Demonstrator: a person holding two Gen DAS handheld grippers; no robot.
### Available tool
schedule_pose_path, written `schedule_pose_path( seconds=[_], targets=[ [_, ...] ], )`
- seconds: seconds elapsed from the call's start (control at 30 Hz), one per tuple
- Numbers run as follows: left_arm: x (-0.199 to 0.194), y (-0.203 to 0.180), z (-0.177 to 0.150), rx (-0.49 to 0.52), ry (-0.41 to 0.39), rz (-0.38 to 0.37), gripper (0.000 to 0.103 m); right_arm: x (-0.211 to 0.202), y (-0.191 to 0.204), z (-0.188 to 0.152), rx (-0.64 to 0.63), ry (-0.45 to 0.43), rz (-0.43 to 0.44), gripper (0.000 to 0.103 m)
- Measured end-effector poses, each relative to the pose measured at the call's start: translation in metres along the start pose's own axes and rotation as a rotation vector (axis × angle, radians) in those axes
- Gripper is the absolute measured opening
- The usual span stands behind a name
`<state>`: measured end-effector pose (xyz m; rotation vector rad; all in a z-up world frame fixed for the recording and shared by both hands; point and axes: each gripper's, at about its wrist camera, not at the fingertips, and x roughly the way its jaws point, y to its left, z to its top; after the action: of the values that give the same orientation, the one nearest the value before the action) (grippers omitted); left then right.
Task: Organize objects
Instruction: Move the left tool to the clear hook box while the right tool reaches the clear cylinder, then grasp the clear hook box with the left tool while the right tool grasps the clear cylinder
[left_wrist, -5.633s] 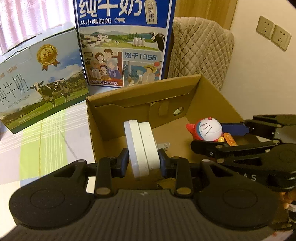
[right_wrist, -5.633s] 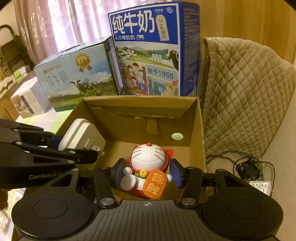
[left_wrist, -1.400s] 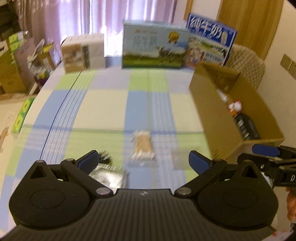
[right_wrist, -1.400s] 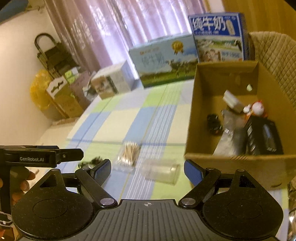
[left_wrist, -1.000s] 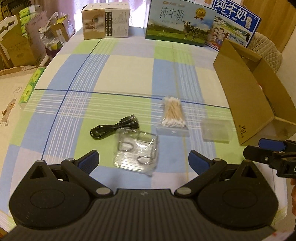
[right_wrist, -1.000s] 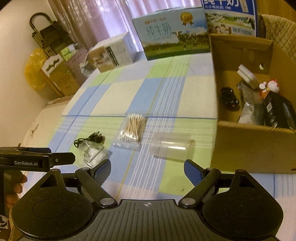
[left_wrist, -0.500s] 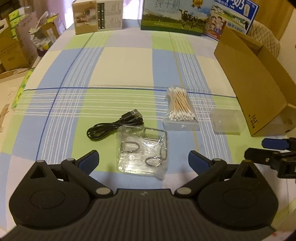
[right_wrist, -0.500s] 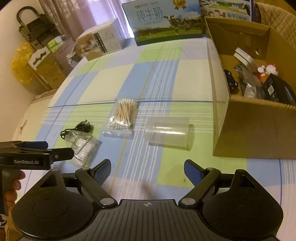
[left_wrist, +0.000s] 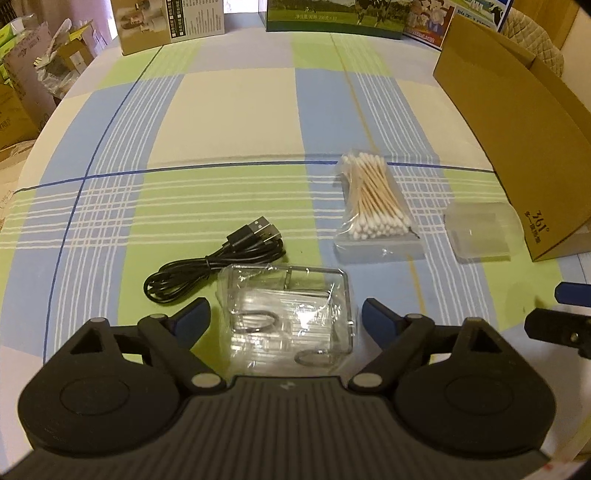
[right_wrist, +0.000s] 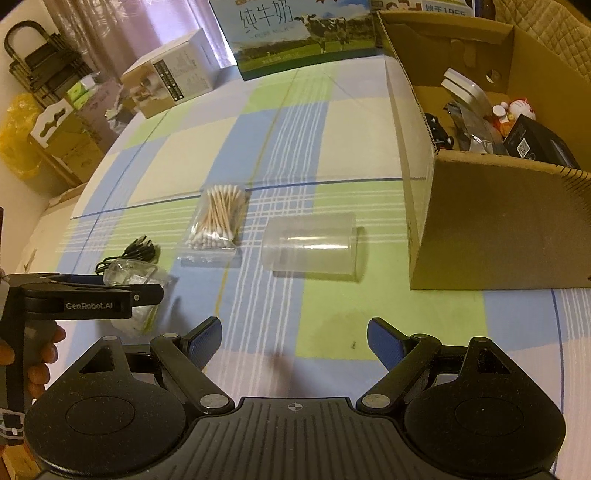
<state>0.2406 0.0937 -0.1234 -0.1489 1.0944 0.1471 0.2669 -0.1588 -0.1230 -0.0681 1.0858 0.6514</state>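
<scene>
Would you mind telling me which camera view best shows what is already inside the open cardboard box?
The right wrist view: it looks down into the open brown cardboard box at its contents. The left wrist view shows only its outer wall.

Right gripper (right_wrist: 294, 343): jaws wide apart, empty, above the checked tablecloth (right_wrist: 192, 147).
Clear cylinder (right_wrist: 312, 248): lying sideways, near the cardboard box (right_wrist: 498, 225).
Cotton swabs (right_wrist: 216, 221): bagged, left of cylinder.
Left gripper (right_wrist: 147, 291): far left, over clear packet (right_wrist: 129, 275).
</scene>
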Motion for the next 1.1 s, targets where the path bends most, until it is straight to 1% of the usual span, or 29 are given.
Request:
schedule_pose_path(
  seconds=[0.1, 0.23, 0.3, 0.5, 0.67, 0.8, 0.87, 0.97, 1.03, 1.1],
  targets=[
    [0.005, -0.002, 0.0, 0.011, 0.006, 0.005, 0.074, 0.004, 0.004, 0.003, -0.007, -0.008, 0.0, 0.083],
    [0.006, 0.0, 0.0, 0.003, 0.003, 0.004, 0.069, 0.012, 0.012, 0.007, -0.033, -0.03, -0.005, 0.083],
    [0.005, 0.002, -0.001, 0.003, 0.0, 0.0, 0.068, 0.018, 0.016, 0.009, -0.042, -0.05, -0.022, 0.083],
    [0.004, 0.006, -0.002, -0.012, -0.002, 0.003, 0.067, 0.038, 0.023, 0.017, -0.044, -0.104, -0.115, 0.083],
    [0.004, 0.006, -0.002, -0.011, -0.003, 0.004, 0.067, 0.053, 0.021, 0.024, -0.04, -0.109, -0.162, 0.083],
    [0.005, 0.006, -0.001, -0.012, -0.003, 0.004, 0.067, 0.064, 0.019, 0.028, -0.041, -0.095, -0.194, 0.083],
    [0.005, 0.006, -0.001, -0.011, -0.004, 0.005, 0.067, 0.067, 0.016, 0.028, -0.023, -0.085, -0.193, 0.083],
    [0.006, 0.007, 0.0, -0.009, -0.003, 0.007, 0.068, 0.07, 0.014, 0.027, -0.014, -0.077, -0.204, 0.079],
    [0.006, 0.006, 0.001, -0.006, -0.002, 0.009, 0.068, 0.069, 0.013, 0.026, -0.009, -0.092, -0.213, 0.072],
    [0.007, 0.006, 0.001, -0.004, -0.003, 0.011, 0.068, 0.068, 0.013, 0.025, -0.023, -0.096, -0.212, 0.07]
  ],
)
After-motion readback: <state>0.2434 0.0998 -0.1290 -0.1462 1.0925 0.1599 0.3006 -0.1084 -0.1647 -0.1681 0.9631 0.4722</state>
